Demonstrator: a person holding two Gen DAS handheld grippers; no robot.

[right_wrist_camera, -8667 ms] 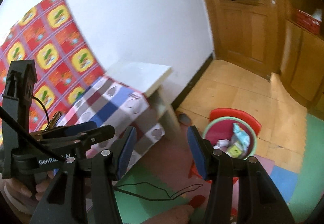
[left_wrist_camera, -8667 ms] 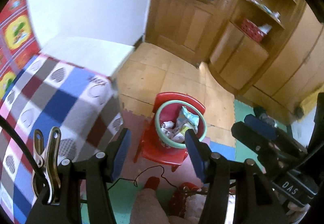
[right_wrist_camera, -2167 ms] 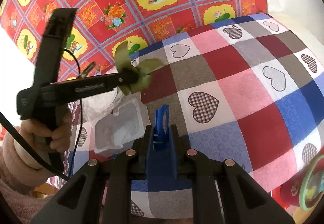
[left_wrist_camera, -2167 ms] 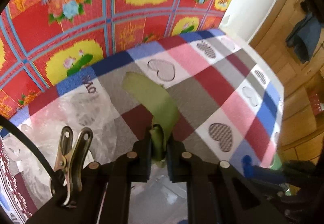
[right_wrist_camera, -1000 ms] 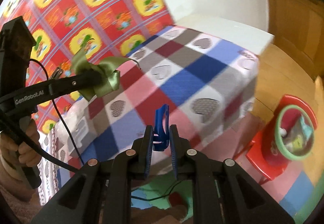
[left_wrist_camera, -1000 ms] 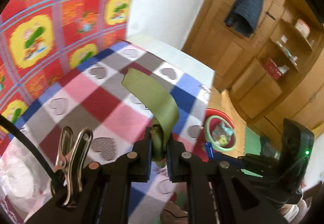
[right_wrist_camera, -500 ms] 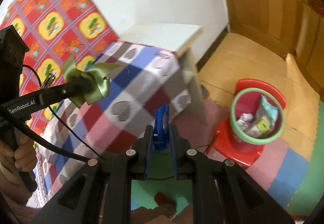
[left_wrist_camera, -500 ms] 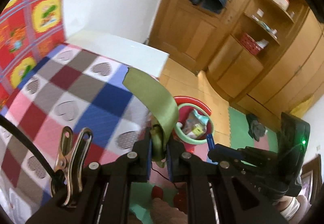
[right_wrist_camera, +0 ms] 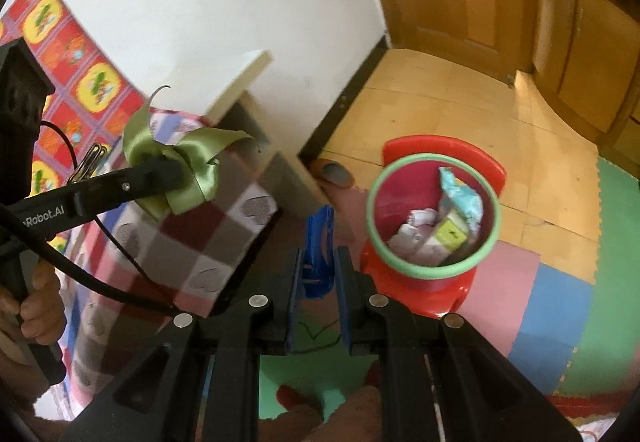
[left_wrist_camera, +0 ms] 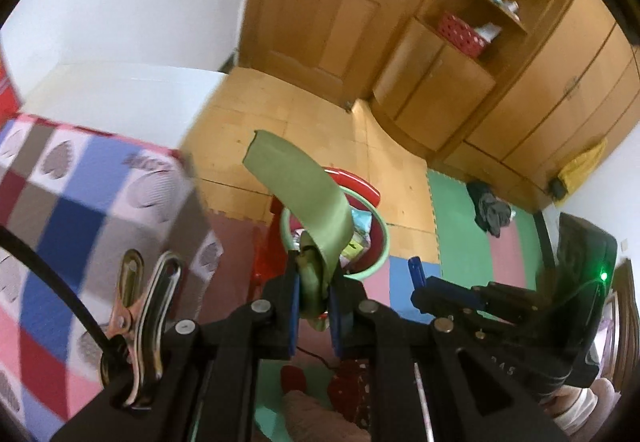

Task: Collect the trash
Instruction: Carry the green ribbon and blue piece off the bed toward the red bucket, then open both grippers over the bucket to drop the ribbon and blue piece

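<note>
Swinging: both tongs now off the checked bed, toward the bin.
Left tongs: clamped on green ribbon.
Right tongs: pinching blue plastic scrap.
Meaning: drop comes next.

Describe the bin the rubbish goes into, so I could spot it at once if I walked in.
On the floor, where the wooden boards meet the coloured foam mats, stands a red plastic chair. The bin sits on its seat: a round red tub with a pale green rim, already holding wrappers, the only such container there.

Both wrist views downward (shared bin)
</note>
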